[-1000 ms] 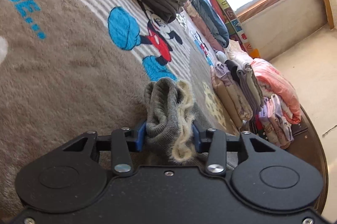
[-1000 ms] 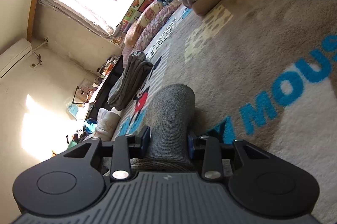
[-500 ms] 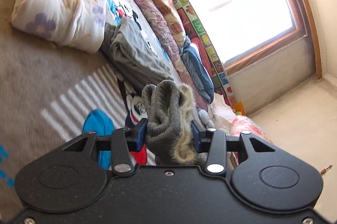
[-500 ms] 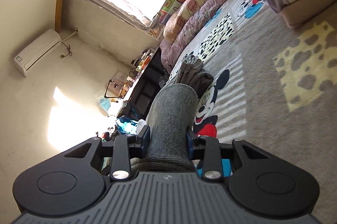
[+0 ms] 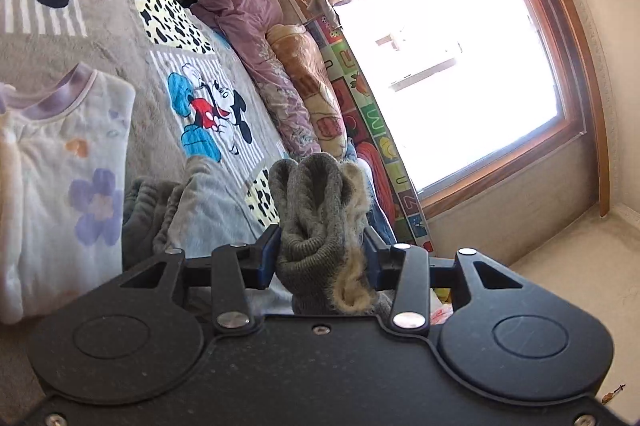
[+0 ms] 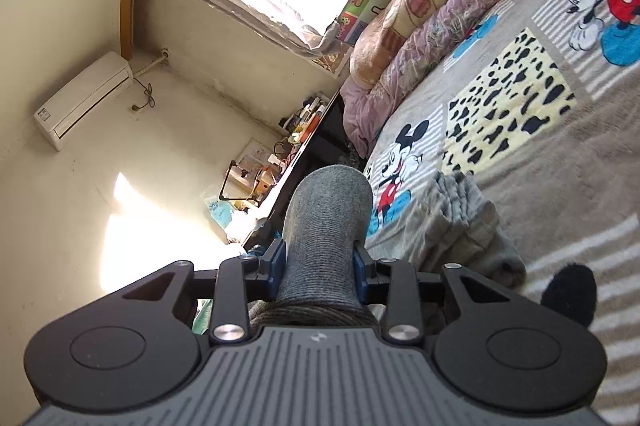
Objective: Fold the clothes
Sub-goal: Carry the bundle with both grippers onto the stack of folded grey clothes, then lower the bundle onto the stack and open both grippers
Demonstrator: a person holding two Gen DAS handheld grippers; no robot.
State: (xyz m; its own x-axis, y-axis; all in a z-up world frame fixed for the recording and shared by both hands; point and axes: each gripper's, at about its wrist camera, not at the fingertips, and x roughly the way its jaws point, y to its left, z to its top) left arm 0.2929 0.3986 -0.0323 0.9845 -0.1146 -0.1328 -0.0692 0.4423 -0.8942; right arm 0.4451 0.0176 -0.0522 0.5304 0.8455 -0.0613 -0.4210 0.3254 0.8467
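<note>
While a sunlit window [image 5: 448,74] glares behind, the left gripper [image 5: 322,258] has its fingers clamped on a bunched grey garment [image 5: 320,210], the right gripper [image 6: 318,266] likewise gripping grey knit [image 6: 324,226], both held above the cartoon-print blanket [image 6: 520,130].
</note>
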